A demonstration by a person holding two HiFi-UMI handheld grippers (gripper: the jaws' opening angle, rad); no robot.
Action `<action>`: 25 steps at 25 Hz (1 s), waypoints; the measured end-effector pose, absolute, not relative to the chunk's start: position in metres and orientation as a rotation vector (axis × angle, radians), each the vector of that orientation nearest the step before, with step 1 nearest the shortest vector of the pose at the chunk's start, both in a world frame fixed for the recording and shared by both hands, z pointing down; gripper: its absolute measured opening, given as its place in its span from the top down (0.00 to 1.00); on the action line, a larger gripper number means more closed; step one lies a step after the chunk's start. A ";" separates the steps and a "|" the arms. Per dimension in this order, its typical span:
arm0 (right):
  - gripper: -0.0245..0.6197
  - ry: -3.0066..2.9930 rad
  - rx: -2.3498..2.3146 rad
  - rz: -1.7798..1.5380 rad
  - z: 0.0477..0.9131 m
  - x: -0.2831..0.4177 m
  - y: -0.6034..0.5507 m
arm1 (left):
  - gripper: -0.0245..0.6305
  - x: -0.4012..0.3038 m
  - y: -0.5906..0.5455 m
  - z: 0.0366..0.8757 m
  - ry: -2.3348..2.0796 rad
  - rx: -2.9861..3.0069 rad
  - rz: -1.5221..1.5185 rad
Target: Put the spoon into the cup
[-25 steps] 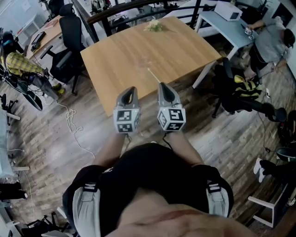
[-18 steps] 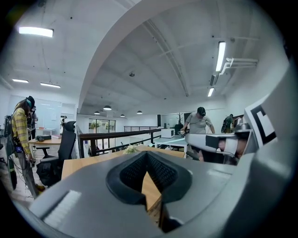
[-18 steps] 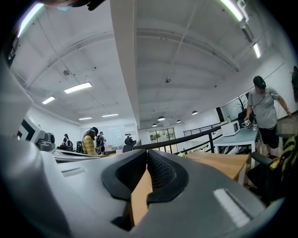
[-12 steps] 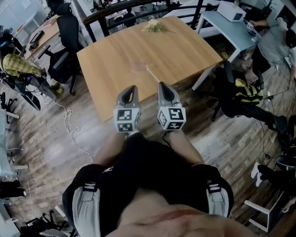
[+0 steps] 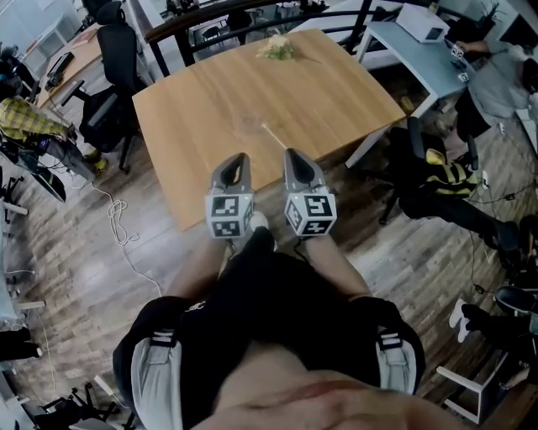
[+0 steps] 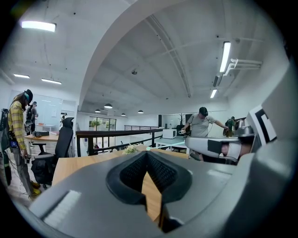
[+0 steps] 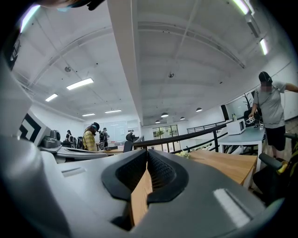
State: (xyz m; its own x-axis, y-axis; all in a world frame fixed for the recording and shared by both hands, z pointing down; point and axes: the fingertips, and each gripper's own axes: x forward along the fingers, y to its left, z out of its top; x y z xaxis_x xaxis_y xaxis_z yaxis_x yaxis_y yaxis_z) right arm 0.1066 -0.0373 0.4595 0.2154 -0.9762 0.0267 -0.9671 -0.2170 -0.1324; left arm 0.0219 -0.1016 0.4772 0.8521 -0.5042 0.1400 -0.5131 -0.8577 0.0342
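A pale, thin spoon (image 5: 271,134) lies on the wooden table (image 5: 336,92) near its front edge. Just left of it is a faint glassy shape (image 5: 250,126) that may be the cup; I cannot tell for sure. My left gripper (image 5: 238,159) and right gripper (image 5: 292,155) are held side by side in the air at the table's near edge, pointing at the spoon and apart from it. In the left gripper view the left gripper (image 6: 146,155) has its jaws together with nothing held. The right gripper (image 7: 147,153) is the same.
A small bunch of flowers (image 5: 277,48) lies at the table's far edge. Black office chairs (image 5: 113,50) stand to the left, and a dark railing (image 5: 218,17) runs behind. A light desk (image 5: 403,42), a person (image 5: 496,76) and a black chair (image 5: 437,176) are on the right. A cable (image 5: 118,222) lies on the floor.
The table and spoon have come nearer to both grippers in the head view as I move forward. Both grippers stay side by side and shut.
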 end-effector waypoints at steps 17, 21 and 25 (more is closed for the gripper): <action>0.95 1.959 -2.390 -0.170 0.462 0.180 -0.145 | 0.95 0.103 -0.203 0.479 -0.780 2.918 0.205; 0.95 1.972 -2.385 -0.186 0.463 0.198 -0.177 | 0.94 0.119 -0.235 0.483 -0.795 2.905 0.217; 0.95 1.998 -2.380 -0.203 0.466 0.218 -0.212 | 0.94 0.136 -0.268 0.483 -0.819 2.888 0.217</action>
State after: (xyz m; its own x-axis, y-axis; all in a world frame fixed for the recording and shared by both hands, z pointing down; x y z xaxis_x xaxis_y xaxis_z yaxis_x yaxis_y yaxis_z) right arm 0.2181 -0.2123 0.4665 0.1683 -0.9823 0.0820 -0.9788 -0.1764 -0.1045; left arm 0.1361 -0.2676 0.4835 0.8422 -0.5106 0.1735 -0.5295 -0.8438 0.0870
